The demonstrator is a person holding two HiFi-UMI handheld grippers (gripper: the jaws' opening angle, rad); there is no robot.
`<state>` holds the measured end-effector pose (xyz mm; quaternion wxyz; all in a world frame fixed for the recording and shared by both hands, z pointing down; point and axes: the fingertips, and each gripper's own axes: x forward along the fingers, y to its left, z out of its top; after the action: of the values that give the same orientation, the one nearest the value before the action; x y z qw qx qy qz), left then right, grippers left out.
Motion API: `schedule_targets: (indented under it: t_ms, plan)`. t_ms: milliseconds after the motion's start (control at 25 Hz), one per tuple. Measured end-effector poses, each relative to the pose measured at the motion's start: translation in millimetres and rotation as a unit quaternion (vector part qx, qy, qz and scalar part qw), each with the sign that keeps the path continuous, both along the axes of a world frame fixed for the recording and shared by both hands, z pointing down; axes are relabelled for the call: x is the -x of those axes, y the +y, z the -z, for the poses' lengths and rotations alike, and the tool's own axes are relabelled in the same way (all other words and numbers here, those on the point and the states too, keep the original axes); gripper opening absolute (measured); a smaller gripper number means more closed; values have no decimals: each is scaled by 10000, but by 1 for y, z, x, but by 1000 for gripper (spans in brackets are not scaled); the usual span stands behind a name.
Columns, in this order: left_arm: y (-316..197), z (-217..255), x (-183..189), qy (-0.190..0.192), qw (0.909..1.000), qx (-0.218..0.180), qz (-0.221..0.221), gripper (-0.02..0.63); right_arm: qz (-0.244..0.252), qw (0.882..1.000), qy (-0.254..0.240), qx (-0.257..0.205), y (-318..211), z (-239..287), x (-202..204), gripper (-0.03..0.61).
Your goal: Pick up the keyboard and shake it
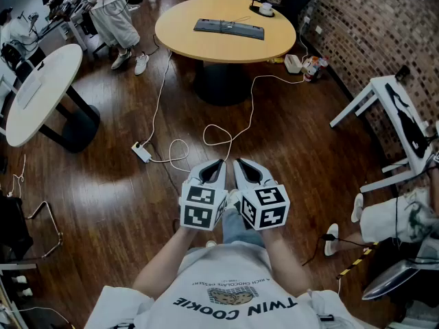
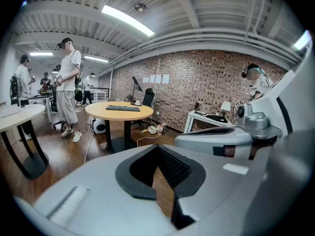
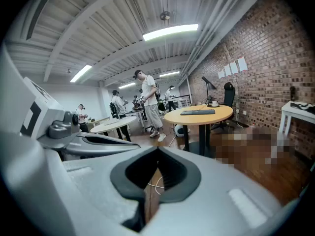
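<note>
Left tongs [image 1: 212, 171] and right tongs [image 1: 250, 171] are closed and empty. The keyboard [image 1: 228, 29] lies crosswise on the bench [image 1: 180, 20], well ahead of the tongs, neither nearer.

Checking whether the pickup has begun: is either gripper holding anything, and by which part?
Nothing is held. The left gripper and right gripper are both shut and empty; the keyboard lies on the round table, far off.
</note>
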<state>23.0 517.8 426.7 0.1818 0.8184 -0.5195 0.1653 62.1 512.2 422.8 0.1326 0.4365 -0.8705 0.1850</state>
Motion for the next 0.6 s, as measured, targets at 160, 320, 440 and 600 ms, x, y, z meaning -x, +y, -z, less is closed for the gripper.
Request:
schedule_targets:
  t_ms: [160,320,440,600]
  plan:
    - [-63,-3,-3,-55,10000,-4,56,2,26,10000,-26,32,-66,-5,-7,0]
    - [-126,-7,-9,-162,9997,103,136,2,68,9999,-92,47,-129,-6,-16,0]
    - [-177,-4,-18,-189,9995,65,242,2,173,9997,-123,109,-177,-7,-25,0]
    - [-241,1,-32,-130,9996,39,260,2,317,9992,-184,146,-239,-4,-38,0]
